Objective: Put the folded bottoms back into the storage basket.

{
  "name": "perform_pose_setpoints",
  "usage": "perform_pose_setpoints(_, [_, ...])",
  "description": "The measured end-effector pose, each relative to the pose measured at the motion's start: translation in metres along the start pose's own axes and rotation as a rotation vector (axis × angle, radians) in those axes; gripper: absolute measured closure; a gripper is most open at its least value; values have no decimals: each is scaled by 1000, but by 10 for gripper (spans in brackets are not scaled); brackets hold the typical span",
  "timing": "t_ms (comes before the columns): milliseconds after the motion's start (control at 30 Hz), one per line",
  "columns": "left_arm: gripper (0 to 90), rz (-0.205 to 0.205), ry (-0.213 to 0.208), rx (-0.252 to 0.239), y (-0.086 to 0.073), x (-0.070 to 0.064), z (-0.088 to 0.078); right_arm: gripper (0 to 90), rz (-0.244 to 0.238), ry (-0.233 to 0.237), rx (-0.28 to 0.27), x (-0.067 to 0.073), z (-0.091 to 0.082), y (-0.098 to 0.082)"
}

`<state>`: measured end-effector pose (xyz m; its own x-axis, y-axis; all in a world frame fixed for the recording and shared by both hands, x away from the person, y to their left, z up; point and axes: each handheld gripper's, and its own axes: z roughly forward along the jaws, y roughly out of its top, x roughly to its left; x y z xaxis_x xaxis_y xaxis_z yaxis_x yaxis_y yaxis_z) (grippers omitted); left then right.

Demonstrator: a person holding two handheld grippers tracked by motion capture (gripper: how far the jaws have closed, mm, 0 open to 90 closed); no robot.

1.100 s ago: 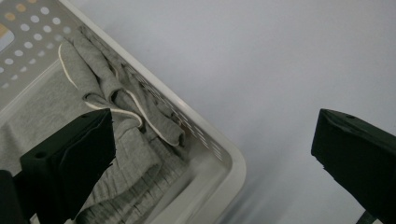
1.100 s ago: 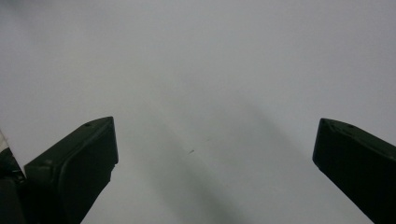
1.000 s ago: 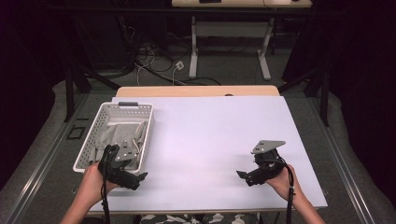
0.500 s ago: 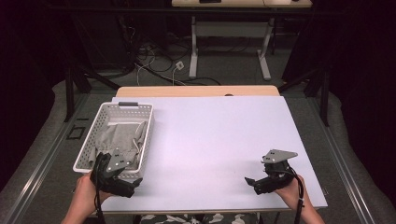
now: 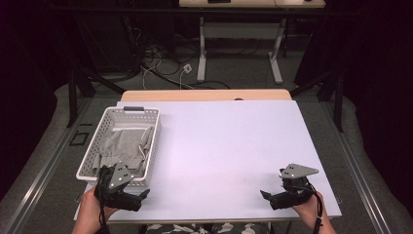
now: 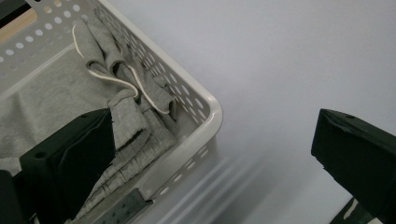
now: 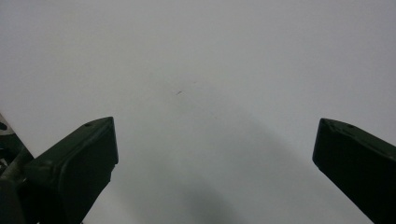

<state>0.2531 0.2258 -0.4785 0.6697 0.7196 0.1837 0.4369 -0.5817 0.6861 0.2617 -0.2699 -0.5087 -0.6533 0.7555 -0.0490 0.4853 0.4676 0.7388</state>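
Note:
A white perforated basket (image 5: 94,148) stands at the table's left side and holds a crumpled grey garment (image 5: 122,146) with a white drawstring (image 6: 116,80). My left gripper (image 5: 139,200) is held low at the table's front left corner, just in front of the basket's near end, jaws wide apart and empty. In the left gripper view the basket's corner (image 6: 208,121) and the grey garment (image 6: 51,93) lie between and behind the jaws. My right gripper (image 5: 269,196) hovers near the front right edge, open and empty, over bare white tabletop (image 7: 201,93).
The white tabletop (image 5: 224,141) stretches between the two grippers, with a wooden strip (image 5: 204,95) along its far edge. Beyond it are desk legs (image 5: 202,48) and cables (image 5: 160,63) on a dark floor. The table's front edge runs right under both hands.
Both hands have drawn back toward the front edge of the table. The left gripper slid down and slightly left past the basket's near end; the right one moved down and to the right.

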Motion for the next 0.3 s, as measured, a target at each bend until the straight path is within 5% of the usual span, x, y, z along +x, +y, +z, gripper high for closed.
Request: perform_pose_setpoints(300, [0, -2, 12, -44, -4, 1, -3, 0, -15, -15, -34, 2, -5, -3])
